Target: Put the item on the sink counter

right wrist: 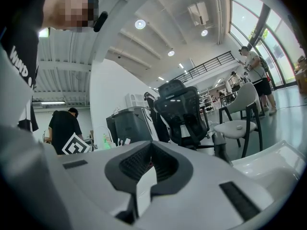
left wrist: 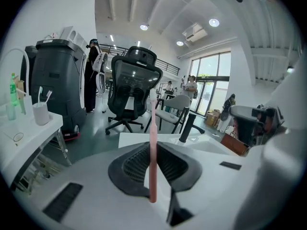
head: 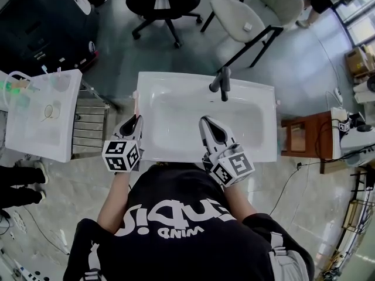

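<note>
A pink toothbrush (left wrist: 152,128) stands upright between the jaws of my left gripper (left wrist: 152,150), which is shut on its handle. In the head view my left gripper (head: 135,123) hovers at the front left corner of the white sink counter (head: 265,152); the toothbrush shows there only as a thin sliver. My right gripper (head: 208,124) is over the front middle of the basin. Its jaws (right wrist: 151,159) are shut with nothing between them. A black faucet (head: 221,82) rises at the sink's back rim.
A second white basin (head: 35,148) stands to the left, carrying a cup with toothbrushes (left wrist: 41,113) and a green bottle (left wrist: 11,102). Behind the sink are a black office chair (head: 159,2), a white chair (head: 249,13) and a dark bin (left wrist: 57,80). A wooden stand (head: 304,134) is at right.
</note>
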